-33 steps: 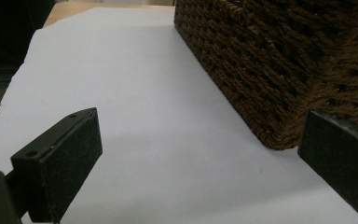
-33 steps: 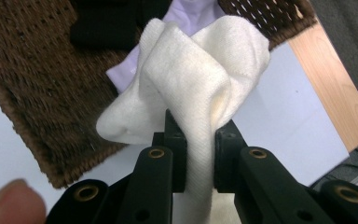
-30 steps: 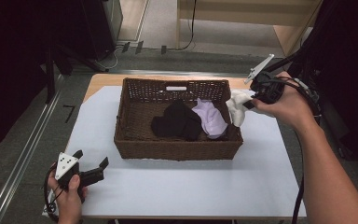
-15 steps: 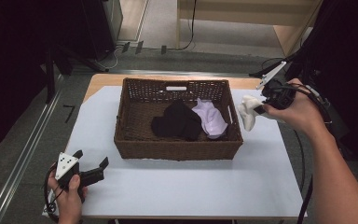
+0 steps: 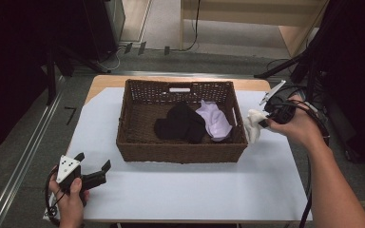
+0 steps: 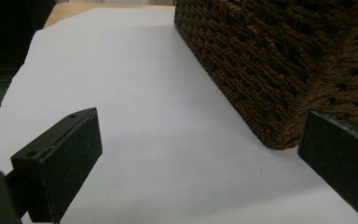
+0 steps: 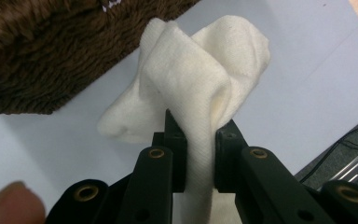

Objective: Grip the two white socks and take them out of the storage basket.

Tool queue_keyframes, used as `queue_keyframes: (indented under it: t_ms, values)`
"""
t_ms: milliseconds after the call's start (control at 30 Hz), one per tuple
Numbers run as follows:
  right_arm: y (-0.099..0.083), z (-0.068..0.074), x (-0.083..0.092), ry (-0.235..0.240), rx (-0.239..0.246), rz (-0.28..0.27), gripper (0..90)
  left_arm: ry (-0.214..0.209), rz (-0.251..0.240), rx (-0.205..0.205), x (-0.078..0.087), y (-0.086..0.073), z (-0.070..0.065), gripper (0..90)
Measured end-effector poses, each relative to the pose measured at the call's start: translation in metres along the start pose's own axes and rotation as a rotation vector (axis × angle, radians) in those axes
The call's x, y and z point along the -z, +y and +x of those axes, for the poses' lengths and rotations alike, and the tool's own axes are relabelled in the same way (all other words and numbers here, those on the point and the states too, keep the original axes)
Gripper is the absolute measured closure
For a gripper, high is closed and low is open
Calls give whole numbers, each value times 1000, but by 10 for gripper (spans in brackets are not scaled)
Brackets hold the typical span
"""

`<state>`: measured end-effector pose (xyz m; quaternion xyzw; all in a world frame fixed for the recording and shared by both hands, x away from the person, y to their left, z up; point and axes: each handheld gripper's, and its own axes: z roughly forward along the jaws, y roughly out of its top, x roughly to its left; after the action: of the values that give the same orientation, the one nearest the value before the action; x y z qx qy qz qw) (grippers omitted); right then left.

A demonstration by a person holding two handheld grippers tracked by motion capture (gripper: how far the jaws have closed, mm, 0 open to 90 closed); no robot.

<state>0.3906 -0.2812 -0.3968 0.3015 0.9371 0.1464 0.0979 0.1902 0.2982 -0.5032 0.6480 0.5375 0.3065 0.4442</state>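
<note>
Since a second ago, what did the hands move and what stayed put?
The right gripper, shut on the white sock, came down and a little toward the person along the basket's right outer side, bringing the sock close to the white table cover. The left gripper stayed at the near left corner, jaws open with nothing between them. The black cloth and lilac cloth in the basket did not move.

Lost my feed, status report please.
Right gripper shut on white sock, beside basket. Left gripper open, idle. Nothing in the way.
</note>
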Motion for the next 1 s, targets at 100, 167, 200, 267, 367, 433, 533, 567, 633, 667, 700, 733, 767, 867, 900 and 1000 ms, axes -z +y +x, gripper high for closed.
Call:
queue_keyframes:
  t_ms: [100, 167, 200, 267, 367, 433, 533, 567, 633, 667, 700, 733, 767, 867, 900, 1000]
  values:
    - [-3, 1, -8, -2, 15, 7, 789, 0, 1, -1, 0, 0, 0, 4]
    - [-6, 2, -13, 10, 9, 9, 787, 0, 1, -1, 0, 0, 0, 4]
    - [-7, 2, -15, 13, 11, 13, 786, 0, 1, 1, 0, 0, 0, 4]
    - [-10, 3, -19, 19, 10, 16, 785, 0, 1, 1, 0, 0, 0, 4]
    - [-15, 4, -26, 23, 0, 23, 785, 0, 1, 1, 0, 0, 0, 4]
    - [-18, 4, -30, 23, -3, 35, 783, 1, 0, 2, 0, 0, 0, 4]
    - [-23, 4, -36, 23, -9, 38, 774, 1, 0, 2, 0, 0, 0, 4]
    - [-24, 4, -38, 27, -14, 34, 764, 1, 0, 2, 0, 0, 0, 4]
    - [-27, 4, -40, 27, -12, 31, 725, 1, 0, 1, 0, 0, 0, 4]
    - [-28, 5, -41, 22, -10, 34, 704, 1, 0, 1, 0, 0, 0, 4]
    - [-28, 5, -42, 12, -10, 32, 692, 1, 0, 0, 0, 0, 0, 4]
    - [-29, 5, -42, 11, -9, 25, 689, 1, 0, 0, 0, 0, 0, 4]
    - [-30, 5, -42, 11, -7, 24, 679, 1, 0, 0, 0, 0, 0, 4]
    - [-31, 7, -42, -2, -10, 26, 615, 2, 0, 0, 0, 0, 0, 4]
    - [-32, 8, -42, -7, -10, 28, 589, 2, 0, -1, 0, 0, 0, 4]
    - [-34, 8, -38, -39, -16, 19, 526, 3, -1, 1, 0, 0, 0, 4]
